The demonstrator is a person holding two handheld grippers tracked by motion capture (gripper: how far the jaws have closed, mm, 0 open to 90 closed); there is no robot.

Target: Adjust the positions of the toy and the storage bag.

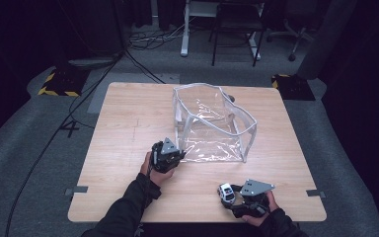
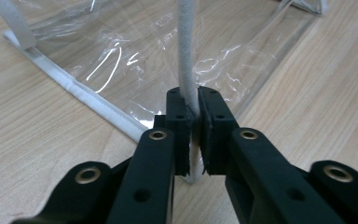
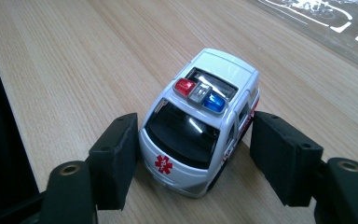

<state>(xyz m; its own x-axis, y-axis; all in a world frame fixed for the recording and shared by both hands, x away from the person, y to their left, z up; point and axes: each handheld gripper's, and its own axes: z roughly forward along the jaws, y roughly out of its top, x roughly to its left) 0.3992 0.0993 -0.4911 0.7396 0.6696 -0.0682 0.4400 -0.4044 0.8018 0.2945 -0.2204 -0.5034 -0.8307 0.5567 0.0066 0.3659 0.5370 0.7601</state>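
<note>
my left gripper (image 2: pixel 193 126) is squeezed tight on the white edge strip (image 2: pixel 186 60) of the clear bag (image 1: pixel 212 126), at the bag's near corner. the bag stands open in the middle of the wooden table (image 1: pixel 123 123). my right gripper (image 3: pixel 193 158) sits near the table's front edge with the little toy ambulance (image 3: pixel 203 121) between its two black pads. the left pad looks like it is touching the car, and the right pad is just beside it, so it is not gripping it yet. the car sits on its wheels on the table.
</note>
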